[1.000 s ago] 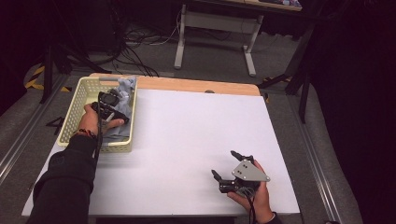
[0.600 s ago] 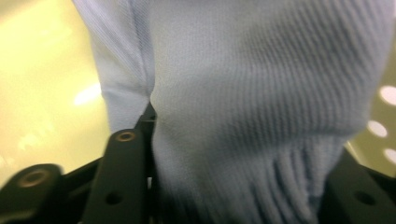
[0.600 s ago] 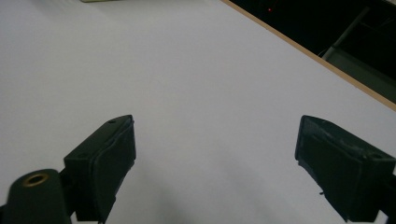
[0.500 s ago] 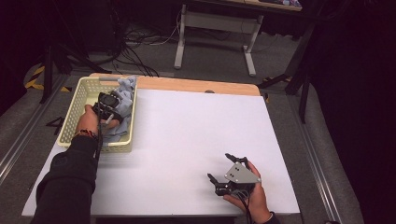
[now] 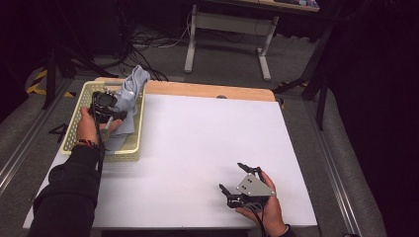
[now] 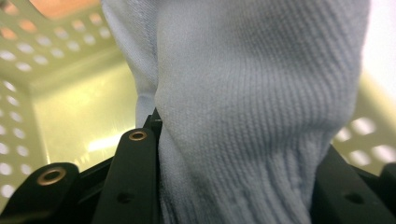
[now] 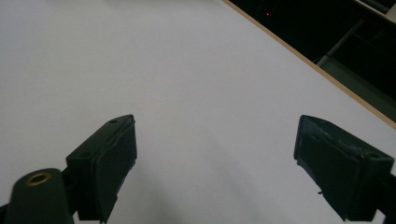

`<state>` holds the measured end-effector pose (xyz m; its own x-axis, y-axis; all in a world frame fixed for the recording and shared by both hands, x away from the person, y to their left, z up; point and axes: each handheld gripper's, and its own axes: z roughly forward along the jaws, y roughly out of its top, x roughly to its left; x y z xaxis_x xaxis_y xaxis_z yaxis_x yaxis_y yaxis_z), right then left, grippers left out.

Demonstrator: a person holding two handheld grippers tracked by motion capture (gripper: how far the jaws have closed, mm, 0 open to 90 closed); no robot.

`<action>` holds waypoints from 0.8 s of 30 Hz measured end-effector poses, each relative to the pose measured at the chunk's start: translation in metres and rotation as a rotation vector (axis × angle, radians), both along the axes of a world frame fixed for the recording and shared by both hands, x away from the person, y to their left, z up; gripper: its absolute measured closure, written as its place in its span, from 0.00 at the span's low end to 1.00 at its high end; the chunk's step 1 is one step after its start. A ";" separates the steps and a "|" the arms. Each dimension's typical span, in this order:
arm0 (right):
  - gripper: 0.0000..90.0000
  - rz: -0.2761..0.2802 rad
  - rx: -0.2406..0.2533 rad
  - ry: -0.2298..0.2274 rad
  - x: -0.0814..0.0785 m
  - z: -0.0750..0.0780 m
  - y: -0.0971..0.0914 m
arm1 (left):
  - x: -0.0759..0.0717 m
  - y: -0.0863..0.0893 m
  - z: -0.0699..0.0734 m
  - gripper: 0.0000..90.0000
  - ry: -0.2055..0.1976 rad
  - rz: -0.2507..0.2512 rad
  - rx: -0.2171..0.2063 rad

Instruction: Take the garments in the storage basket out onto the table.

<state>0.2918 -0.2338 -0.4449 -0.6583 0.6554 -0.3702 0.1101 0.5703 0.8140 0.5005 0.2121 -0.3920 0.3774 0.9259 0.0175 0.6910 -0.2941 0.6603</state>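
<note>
A light blue knitted cloth rises out of the pale yellow perforated basket at the table's left. My left gripper is shut on its lower part; its jaws have just been closing with the cloth between them. In the left gripper view the ribbed cloth is bunched between the black jaws of the left gripper, with the basket wall behind. My right gripper rests low over the white table near its front right, open, with nothing between the jaws of the right gripper.
A wooden strip runs along the table's far edge. Beyond it stand a white desk frame and cables on the floor. The right gripper view looks over bare white table toward the far edge.
My left gripper has closed on the cloth and lifted it, so the cloth now stands above the basket's rim. The right gripper has stayed about where it was.
</note>
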 end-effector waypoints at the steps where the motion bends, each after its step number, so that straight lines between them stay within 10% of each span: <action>1: 0.15 -0.008 -0.007 -0.004 0.000 0.000 0.000 | -0.006 0.000 0.006 0.68 -0.045 0.008 -0.033; 8: 0.15 -0.007 -0.016 -0.004 0.000 -0.001 0.002 | -0.025 -0.005 0.022 0.68 -0.188 0.014 -0.151; 24: 0.15 -0.031 0.015 0.002 0.001 0.000 -0.001 | -0.064 -0.033 0.055 0.68 -0.340 -0.092 -0.290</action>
<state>0.2932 -0.2351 -0.4445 -0.6379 0.6812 -0.3591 0.1292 0.5544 0.8222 0.4360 0.1794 -0.3367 0.4760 0.8737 -0.1003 0.4006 -0.1138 0.9092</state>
